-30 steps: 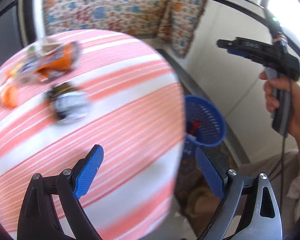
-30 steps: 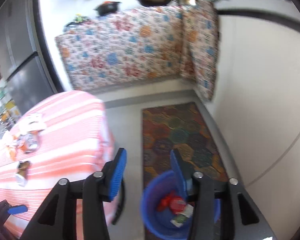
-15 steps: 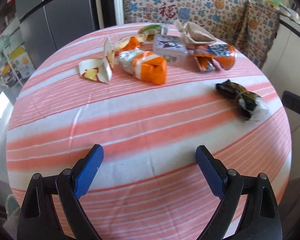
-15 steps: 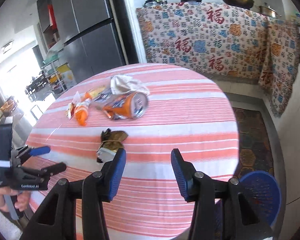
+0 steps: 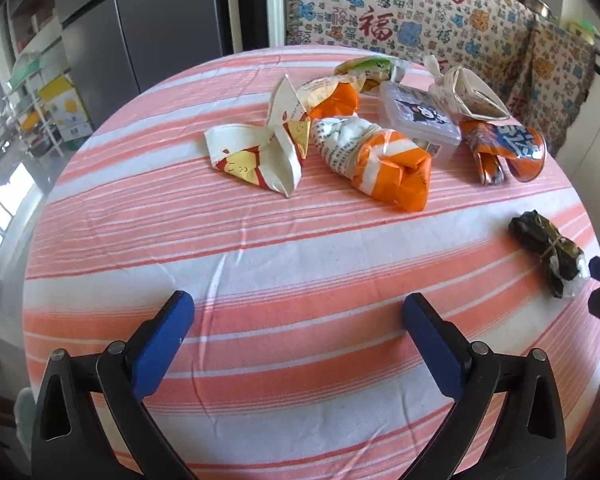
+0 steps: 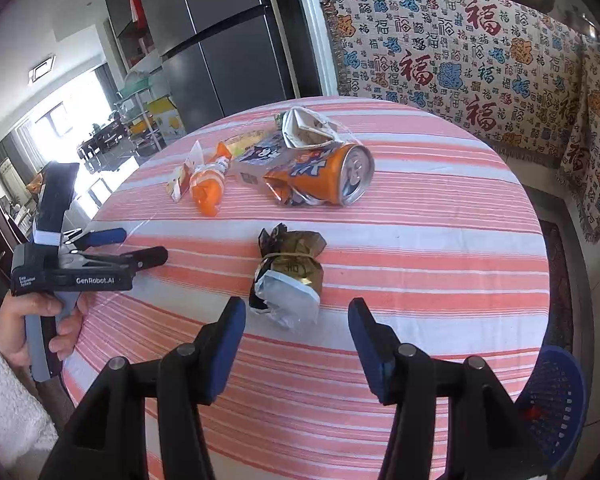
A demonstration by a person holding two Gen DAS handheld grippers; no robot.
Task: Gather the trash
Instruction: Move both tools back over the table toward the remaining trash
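Trash lies on a round table with an orange-striped cloth (image 5: 260, 264). A dark tied wrapper bundle (image 6: 290, 278) (image 5: 550, 258) sits just ahead of my right gripper (image 6: 296, 340), whose jaws are opening with nothing between them. My left gripper (image 5: 298, 328) hovers over bare cloth, its jaws opening wide and empty. Farther back lie a crushed orange can (image 6: 324, 180) (image 5: 504, 150), an orange-and-white bag (image 5: 380, 162), a folded paper wrapper (image 5: 264, 152) and a small plastic box (image 5: 420, 118). A blue mesh bin (image 6: 556, 404) stands on the floor at the right.
A patterned cloth (image 6: 460, 64) covers the counter behind the table, with pans on top. A dark fridge (image 6: 220, 52) stands at the back left. A hand (image 6: 36, 320) holds the left gripper at the table's left edge. A rug (image 6: 560, 264) lies on the floor.
Both grippers swung from the blue bin back over the table and its trash. Both sets of jaws stand a little wider. The dark bundle is now close before the right gripper.
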